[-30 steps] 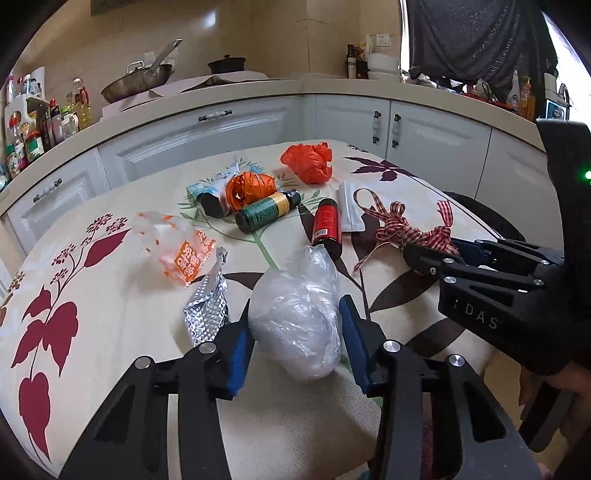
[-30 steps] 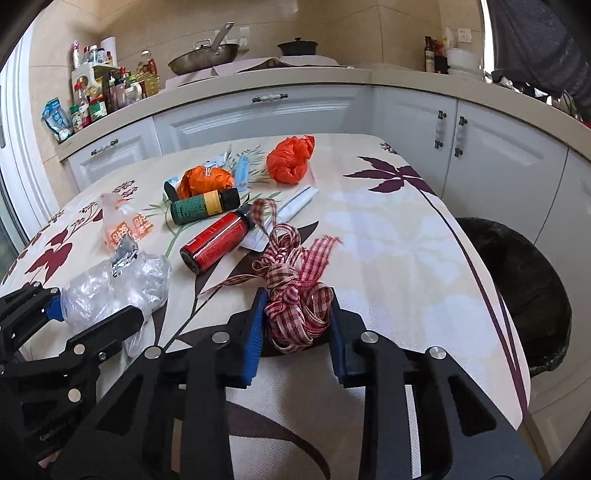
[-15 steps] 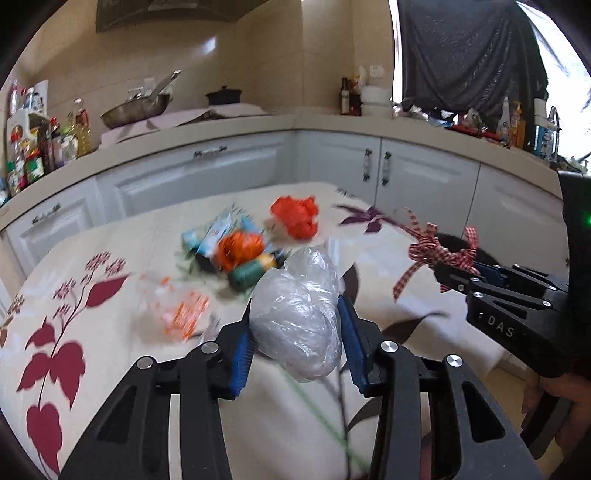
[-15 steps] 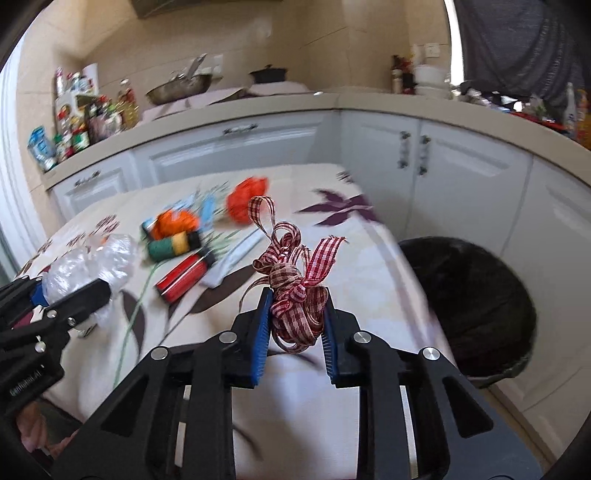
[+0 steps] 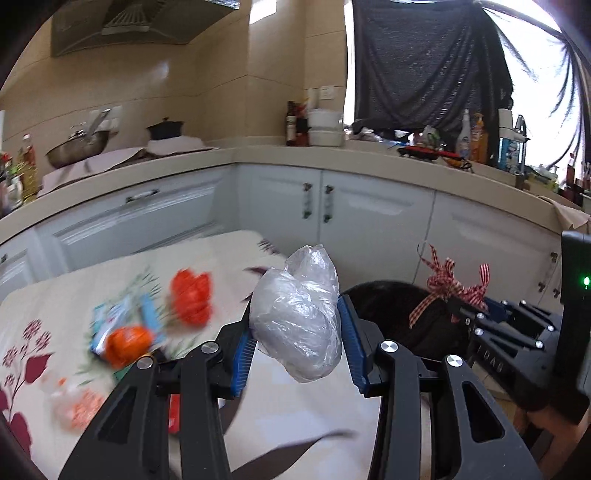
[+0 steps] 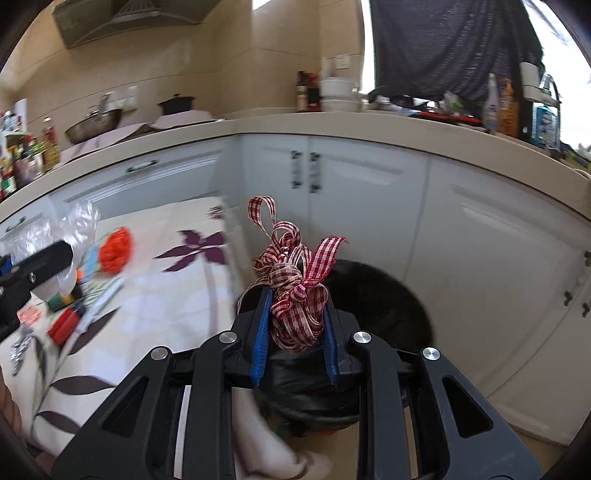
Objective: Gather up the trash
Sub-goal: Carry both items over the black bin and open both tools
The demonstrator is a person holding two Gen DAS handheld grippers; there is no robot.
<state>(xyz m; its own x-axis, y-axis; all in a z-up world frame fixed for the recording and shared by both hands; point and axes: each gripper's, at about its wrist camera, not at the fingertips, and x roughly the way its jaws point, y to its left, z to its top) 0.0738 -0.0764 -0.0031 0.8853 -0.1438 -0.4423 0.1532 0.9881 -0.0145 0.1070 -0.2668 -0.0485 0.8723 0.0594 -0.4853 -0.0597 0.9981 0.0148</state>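
The left hand-held gripper (image 5: pixel 295 332) pinches a light, crushable bag (image 5: pixel 297 317) mid-bulk, while the right hand-held gripper (image 6: pixel 293 325) squeezes a soft, limp ribbon (image 6: pixel 293 295) at its knot.

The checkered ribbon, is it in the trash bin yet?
Not yet. The ribbon is pinched in the right claw, held above the black bin.

A home kitchen, lived-in and cluttered.

White cabinet doors (image 5: pixel 373 218) run under a beige L-shaped counter (image 6: pixel 369 123); a wok (image 5: pixel 75 146) and dark pot (image 5: pixel 164 128) sit beneath a range hood (image 5: pixel 140 22), with bottles (image 6: pixel 496 105) by the window. What seems a black-lined bin (image 6: pixel 384 295) stands beside a floral-clothed table (image 6: pixel 166 295).
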